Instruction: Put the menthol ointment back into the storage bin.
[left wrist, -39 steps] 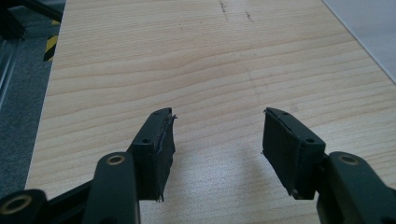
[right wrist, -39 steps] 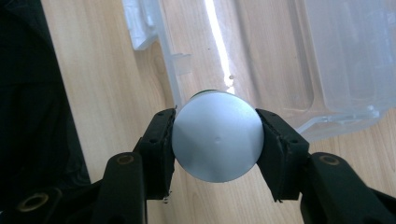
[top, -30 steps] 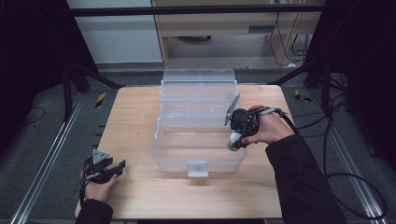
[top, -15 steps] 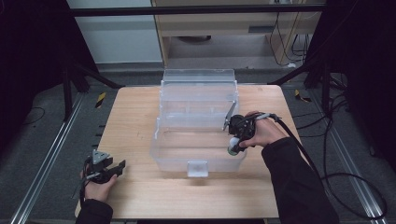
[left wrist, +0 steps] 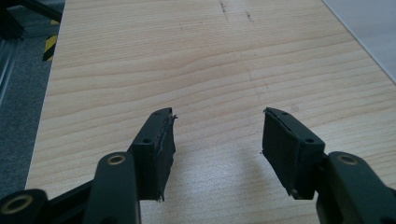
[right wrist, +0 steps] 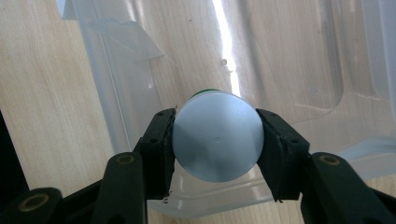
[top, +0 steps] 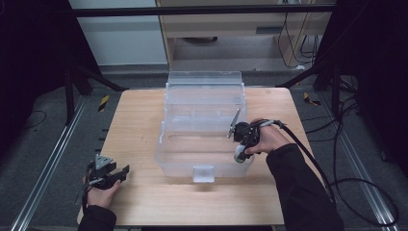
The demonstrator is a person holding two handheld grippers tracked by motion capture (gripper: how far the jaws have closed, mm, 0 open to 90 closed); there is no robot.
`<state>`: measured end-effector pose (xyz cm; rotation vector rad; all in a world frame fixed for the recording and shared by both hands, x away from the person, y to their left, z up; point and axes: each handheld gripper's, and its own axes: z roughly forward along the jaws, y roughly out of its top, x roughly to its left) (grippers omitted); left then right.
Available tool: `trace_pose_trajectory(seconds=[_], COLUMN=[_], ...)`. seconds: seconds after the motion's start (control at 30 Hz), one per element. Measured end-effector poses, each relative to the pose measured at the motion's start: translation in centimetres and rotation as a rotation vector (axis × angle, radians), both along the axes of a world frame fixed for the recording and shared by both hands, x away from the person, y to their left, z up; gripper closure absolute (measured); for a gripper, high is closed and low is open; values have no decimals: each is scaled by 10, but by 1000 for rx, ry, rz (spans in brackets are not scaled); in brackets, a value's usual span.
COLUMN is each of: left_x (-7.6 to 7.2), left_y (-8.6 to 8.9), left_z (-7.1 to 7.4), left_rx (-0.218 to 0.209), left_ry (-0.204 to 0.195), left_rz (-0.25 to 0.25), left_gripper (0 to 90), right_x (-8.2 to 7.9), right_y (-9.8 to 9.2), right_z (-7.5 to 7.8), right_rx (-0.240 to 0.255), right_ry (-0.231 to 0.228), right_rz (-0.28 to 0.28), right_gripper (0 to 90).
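A clear plastic storage box [top: 202, 120] stands open in the middle of the wooden table [top: 139, 115], its lid tilted up at the back. My right gripper [top: 239, 155] hangs over the box's front right corner, pointing down, shut on a round white-capped container [right wrist: 217, 135] with a green rim; the cap faces the right gripper view and the clear box [right wrist: 299, 70] lies beneath it. My left gripper [top: 122, 172] rests near the table's front left corner, jaws open with nothing between them, bare wood ahead of my left gripper [left wrist: 217, 140].
A latch tab [top: 202, 173] sticks out of the box's front wall. Black cables [top: 332, 168] trail off the table's right side. Metal rails [top: 48, 163] run along the floor at left, and a cabinet [top: 231, 29] stands behind the table.
My right hand has sunk with the container, coming down and slightly toward the box's front right corner. The left hand has stayed put.
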<state>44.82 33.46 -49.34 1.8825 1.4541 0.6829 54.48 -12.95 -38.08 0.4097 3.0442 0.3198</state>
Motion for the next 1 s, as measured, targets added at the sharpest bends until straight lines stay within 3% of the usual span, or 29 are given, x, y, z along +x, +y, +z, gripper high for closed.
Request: trace_pose_trajectory(seconds=[1.0], left_x=[0], left_y=[1], left_z=[0], left_rx=[-4], left_ry=[0], left_rz=[2], left_gripper=[434], right_x=[-1], right_y=[-6], right_z=[-20], right_rx=[-8], right_ry=[46], right_rz=[-8], right_gripper=[504])
